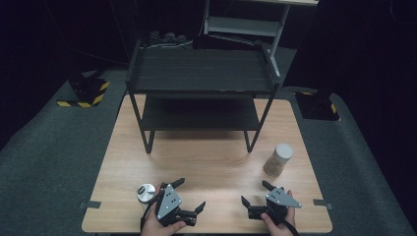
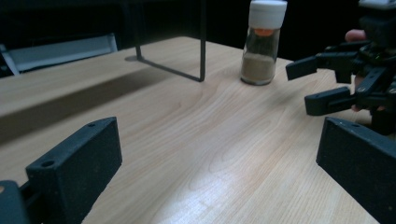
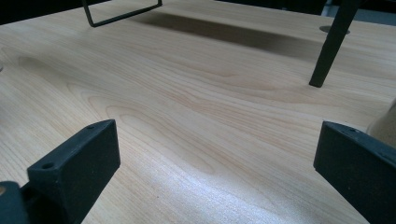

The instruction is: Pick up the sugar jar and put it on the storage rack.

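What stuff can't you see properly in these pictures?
- Jar: in the right gripper view the right edge cuts it to a sliver behind the jaw; what the brown powder is can't be told.
- Silver can: in the high view the left tool partly hides it, and it is too small to read.
- Shelf rack: its lower shelf lies in shadow.

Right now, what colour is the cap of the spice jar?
White; the spice jar cap shows best in the left gripper view.

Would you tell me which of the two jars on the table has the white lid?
The spice jar right of centre, ahead of the right gripper, has the white lid. The other jar, beside the left gripper, has a silvery metal top.
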